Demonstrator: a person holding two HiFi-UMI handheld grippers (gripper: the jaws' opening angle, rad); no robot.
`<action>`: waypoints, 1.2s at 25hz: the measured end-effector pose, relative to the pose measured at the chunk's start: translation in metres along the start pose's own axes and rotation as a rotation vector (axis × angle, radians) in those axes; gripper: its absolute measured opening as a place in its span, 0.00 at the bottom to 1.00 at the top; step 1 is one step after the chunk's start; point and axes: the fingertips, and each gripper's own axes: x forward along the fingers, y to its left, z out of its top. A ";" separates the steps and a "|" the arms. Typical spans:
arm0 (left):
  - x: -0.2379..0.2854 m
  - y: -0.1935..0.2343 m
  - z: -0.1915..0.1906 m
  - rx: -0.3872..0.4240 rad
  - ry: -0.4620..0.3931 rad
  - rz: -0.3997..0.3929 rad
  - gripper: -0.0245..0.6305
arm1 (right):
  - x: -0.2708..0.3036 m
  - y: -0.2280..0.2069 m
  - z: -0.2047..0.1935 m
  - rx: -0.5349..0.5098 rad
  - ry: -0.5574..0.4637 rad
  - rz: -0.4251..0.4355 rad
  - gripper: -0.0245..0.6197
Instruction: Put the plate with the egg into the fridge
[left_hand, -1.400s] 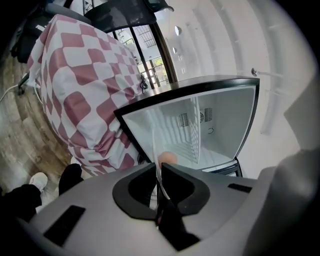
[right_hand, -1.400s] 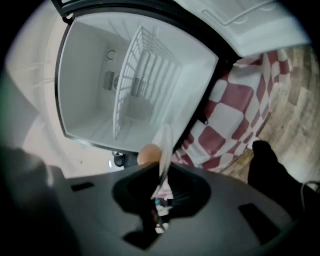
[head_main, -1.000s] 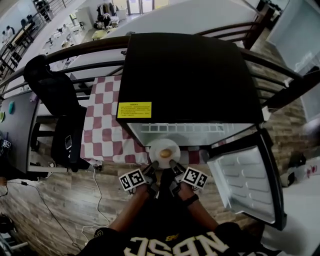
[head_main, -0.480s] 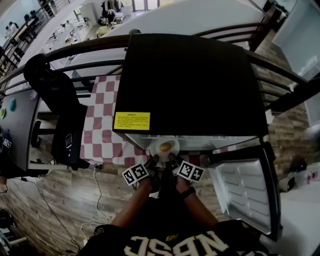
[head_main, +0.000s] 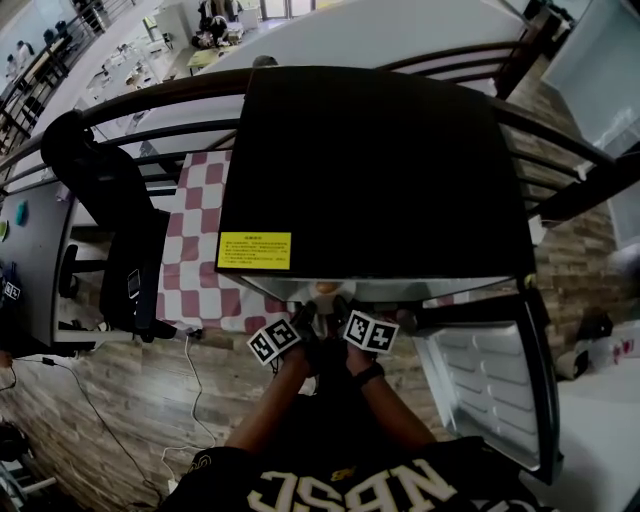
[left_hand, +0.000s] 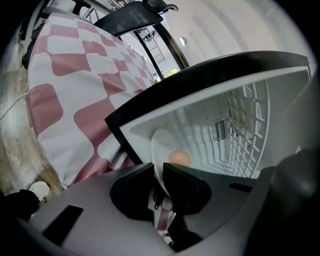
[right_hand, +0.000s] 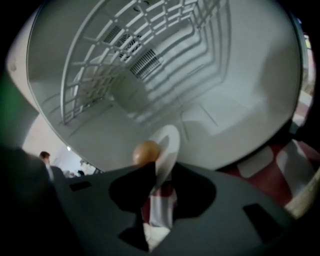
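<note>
A white plate (left_hand: 159, 145) with a brown egg (left_hand: 179, 158) on it is inside the mouth of the open black fridge (head_main: 370, 160), low over its white floor. In the head view only a sliver of the egg (head_main: 325, 289) shows under the fridge's top edge. My left gripper (left_hand: 160, 167) is shut on the plate's near rim, though its jaws have just been opening a little. My right gripper (right_hand: 165, 167) has also just been opening. The plate (right_hand: 167, 142) rim lies against one jaw, with a gap to the other. The egg (right_hand: 146, 152) sits by that rim.
The fridge door (head_main: 490, 380) hangs open at the right. A white wire shelf (right_hand: 125, 45) spans the upper interior. A table with a red-and-white checked cloth (head_main: 200, 230) stands left of the fridge, a black chair (head_main: 110, 200) beyond it, and a dark railing behind.
Both grippers and the plate have moved forward into the fridge opening. The plate, fully visible in front of the fridge earlier, is now almost hidden under the fridge's top edge.
</note>
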 end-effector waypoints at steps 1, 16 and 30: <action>0.001 0.001 0.000 -0.001 0.001 0.005 0.13 | 0.001 0.000 0.001 -0.018 0.000 -0.010 0.19; 0.013 -0.003 0.003 0.030 0.003 0.044 0.14 | 0.012 -0.008 0.014 -0.160 0.026 -0.112 0.26; 0.004 -0.013 -0.004 0.165 0.094 -0.007 0.27 | -0.015 -0.023 0.019 -0.303 -0.012 -0.227 0.40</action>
